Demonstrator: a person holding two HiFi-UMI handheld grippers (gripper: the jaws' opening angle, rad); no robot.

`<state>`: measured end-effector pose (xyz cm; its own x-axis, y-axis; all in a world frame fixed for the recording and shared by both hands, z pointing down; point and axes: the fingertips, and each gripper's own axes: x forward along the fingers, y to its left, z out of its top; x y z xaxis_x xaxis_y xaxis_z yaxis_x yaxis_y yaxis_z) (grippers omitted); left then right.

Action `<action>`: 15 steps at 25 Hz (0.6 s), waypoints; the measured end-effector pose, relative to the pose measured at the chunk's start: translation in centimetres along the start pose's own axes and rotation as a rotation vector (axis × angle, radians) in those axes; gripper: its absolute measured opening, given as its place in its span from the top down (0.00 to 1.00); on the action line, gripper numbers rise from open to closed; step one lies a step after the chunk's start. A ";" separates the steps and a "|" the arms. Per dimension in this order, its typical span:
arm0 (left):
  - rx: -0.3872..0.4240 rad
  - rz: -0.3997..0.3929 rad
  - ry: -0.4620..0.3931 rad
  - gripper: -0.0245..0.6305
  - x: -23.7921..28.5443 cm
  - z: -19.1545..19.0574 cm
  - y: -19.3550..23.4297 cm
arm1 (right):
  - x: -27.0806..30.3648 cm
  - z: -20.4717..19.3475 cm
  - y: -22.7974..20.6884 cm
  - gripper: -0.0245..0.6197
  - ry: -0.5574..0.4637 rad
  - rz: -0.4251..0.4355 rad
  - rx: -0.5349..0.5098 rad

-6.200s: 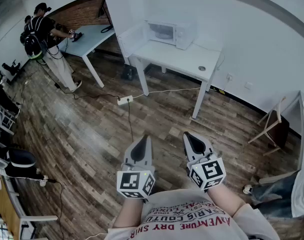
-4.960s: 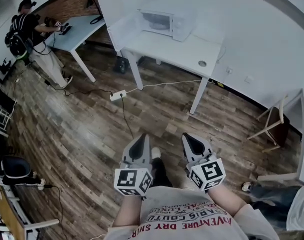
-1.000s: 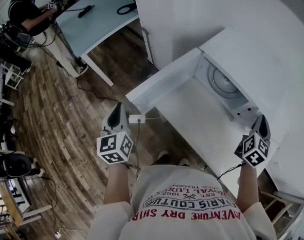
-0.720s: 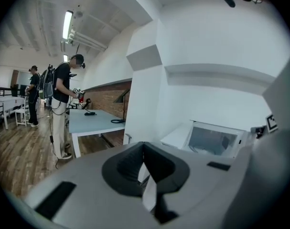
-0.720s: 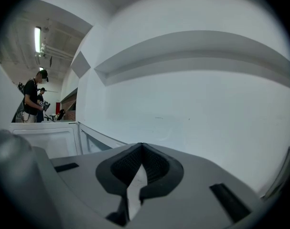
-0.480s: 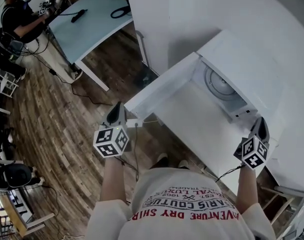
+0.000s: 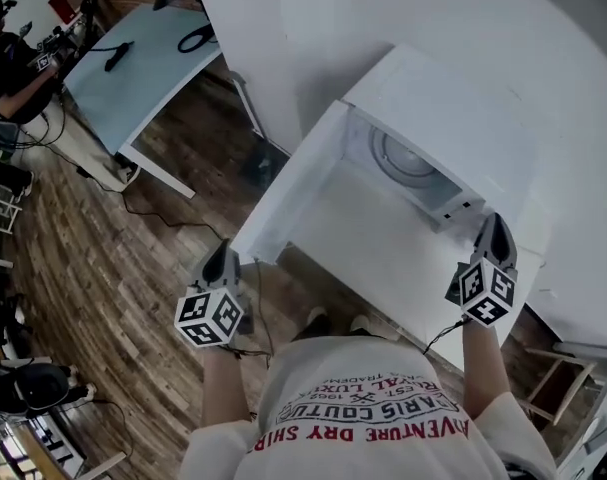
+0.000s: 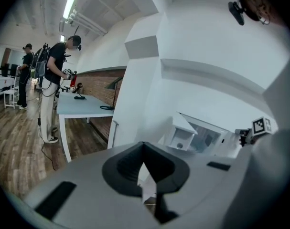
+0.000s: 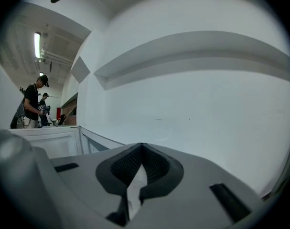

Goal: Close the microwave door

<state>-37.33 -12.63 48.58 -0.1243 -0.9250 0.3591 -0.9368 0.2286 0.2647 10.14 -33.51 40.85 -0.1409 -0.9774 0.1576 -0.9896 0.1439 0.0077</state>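
Observation:
The white microwave [image 7: 438,133] stands on a white table [image 7: 383,253], its cavity and round turntable [image 7: 401,158] exposed. Its door [image 7: 283,188] is swung wide open to the left, reaching toward me. My left gripper [image 7: 223,255] is shut and empty, hanging just off the door's free end, over the floor. My right gripper [image 7: 495,221] is shut and empty too, its tip by the microwave's right front corner. In the left gripper view the microwave [image 8: 207,136] lies ahead of the shut jaw tips [image 8: 144,147]. The right gripper view has the door panel [image 9: 54,142] at left.
A white wall column [image 7: 253,38] rises left of the microwave. A pale blue table [image 7: 143,68] with a person [image 7: 8,68] beside it stands far left on the wooden floor [image 7: 113,258]. A cable and power strip [image 7: 245,343] lie by my feet. A wooden chair [image 7: 548,368] is at lower right.
I have walked from mid-room up to the table. In the last second the left gripper has dropped lower and left beside the door's end, and the right gripper has risen toward the microwave's front.

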 end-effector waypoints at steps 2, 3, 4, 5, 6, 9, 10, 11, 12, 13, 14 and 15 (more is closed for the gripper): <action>-0.005 -0.011 0.009 0.96 -0.1 -0.7 -1.0 | 0.1 0.0 0.0 0.94 0.001 0.017 -0.001; -0.009 -0.011 0.009 0.96 -0.1 -0.9 -1.5 | 0.1 0.0 0.0 0.94 0.001 0.026 0.000; -0.014 -0.011 0.008 0.96 -0.1 -1.1 -2.0 | 0.2 0.0 0.0 0.94 0.000 0.033 0.002; -0.021 -0.013 0.007 0.95 -0.1 -1.3 -2.5 | 0.2 0.0 0.0 0.94 -0.003 0.038 0.004; -0.029 -0.019 0.007 0.96 -0.1 -1.4 -3.2 | 0.2 0.1 0.0 0.94 -0.005 0.042 0.006; -0.042 -0.036 0.011 0.96 0.0 -1.8 -5.2 | 0.1 0.2 0.0 0.94 -0.006 0.059 0.004; -0.043 -0.041 0.012 0.96 -0.1 -2.0 -5.9 | 0.0 0.2 0.0 0.94 -0.006 0.069 0.003; -0.044 -0.045 0.012 0.96 -0.2 -2.1 -6.6 | 0.0 0.2 0.1 0.94 -0.005 0.080 0.002; -0.046 -0.049 0.012 0.95 -0.2 -2.3 -7.3 | 0.0 0.2 0.1 0.94 -0.004 0.091 0.003; -0.049 -0.054 0.011 0.96 -0.2 -2.4 -8.0 | 0.0 0.2 0.2 0.94 -0.003 0.102 0.005; -0.053 -0.058 0.011 0.95 -0.2 -2.6 -8.7 | -0.1 0.2 0.2 0.94 -0.002 0.113 0.006; -0.057 -0.062 0.011 0.96 -0.2 -2.7 -9.4 | -0.1 0.2 0.2 0.94 -0.001 0.123 0.007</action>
<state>-27.55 -13.76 48.46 -0.0627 -0.9347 0.3498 -0.9224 0.1881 0.3374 9.95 -33.41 40.63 -0.2613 -0.9526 0.1555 -0.9650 0.2617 -0.0185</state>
